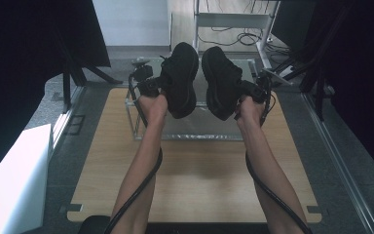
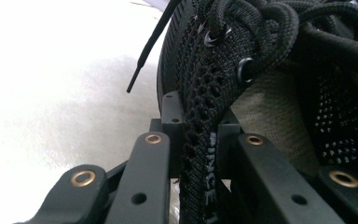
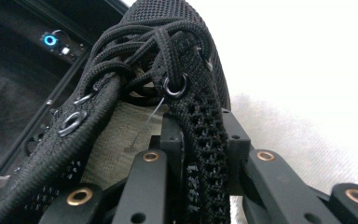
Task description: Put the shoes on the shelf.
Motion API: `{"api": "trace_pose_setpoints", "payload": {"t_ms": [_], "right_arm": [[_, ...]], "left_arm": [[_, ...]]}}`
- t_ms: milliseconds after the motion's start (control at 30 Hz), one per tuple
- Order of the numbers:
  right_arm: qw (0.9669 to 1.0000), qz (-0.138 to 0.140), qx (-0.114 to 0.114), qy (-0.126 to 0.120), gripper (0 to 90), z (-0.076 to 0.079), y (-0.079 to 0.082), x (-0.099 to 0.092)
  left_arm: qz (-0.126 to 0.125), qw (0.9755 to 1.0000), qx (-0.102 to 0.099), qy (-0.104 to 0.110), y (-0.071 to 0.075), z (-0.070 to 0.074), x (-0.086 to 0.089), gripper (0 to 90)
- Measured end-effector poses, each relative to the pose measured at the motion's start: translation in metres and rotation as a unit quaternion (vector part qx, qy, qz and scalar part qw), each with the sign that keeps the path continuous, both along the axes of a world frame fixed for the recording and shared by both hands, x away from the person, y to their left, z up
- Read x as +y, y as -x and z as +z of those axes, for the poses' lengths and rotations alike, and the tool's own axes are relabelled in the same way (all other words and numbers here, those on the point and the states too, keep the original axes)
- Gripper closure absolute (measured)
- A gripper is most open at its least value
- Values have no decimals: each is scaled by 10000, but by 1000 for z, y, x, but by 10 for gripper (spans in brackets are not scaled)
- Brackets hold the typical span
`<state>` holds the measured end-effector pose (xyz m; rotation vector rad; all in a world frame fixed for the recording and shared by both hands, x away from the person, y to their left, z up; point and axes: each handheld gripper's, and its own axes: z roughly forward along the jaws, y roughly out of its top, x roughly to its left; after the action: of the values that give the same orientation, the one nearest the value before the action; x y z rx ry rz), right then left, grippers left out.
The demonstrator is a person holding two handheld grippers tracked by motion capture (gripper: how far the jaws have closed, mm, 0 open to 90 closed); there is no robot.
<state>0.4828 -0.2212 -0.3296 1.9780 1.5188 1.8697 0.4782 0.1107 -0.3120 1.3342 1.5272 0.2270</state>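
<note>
between the left gripper (image 2: pixel 198 140) jaws a black mesh sneaker (image 2: pixel 261 84) collar is clamped; the right gripper (image 3: pixel 200 144) is clamped on another black laced sneaker (image 3: pixel 168 70); lettering on both is unreadable.

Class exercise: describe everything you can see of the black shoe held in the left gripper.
The left shoe is black all over, with a knitted mesh upper, a thick chunky sole, metal eyelets and round black laces, one lace end dangling loose. A pale fabric lining shows inside. The left gripper is shut on its collar edge, which bears printed lettering, and holds it in the air above the clear box on the wooden table, toe pointing away, beside the other shoe.
</note>
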Motion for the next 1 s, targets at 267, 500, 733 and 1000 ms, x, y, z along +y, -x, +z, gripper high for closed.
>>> {"api": "trace_pose_setpoints", "payload": {"t_ms": [267, 500, 733, 1000], "right_arm": [[9989, -234, 43, 408, 760, 3, -12, 6], [9957, -343, -21, 865, 744, 10, -16, 19], [9929, -381, -44, 1126, 715, 11, -20, 25], [9902, -389, -94, 1338, 662, 14, -21, 36]], "left_arm": [[152, 9990, 142, -395, -12, 9, -9, 784], [190, 9974, 212, -665, -19, 11, -18, 748], [184, 9971, 214, -706, -22, 11, -21, 725], [99, 9962, 192, -843, -24, 8, -26, 638]]}}
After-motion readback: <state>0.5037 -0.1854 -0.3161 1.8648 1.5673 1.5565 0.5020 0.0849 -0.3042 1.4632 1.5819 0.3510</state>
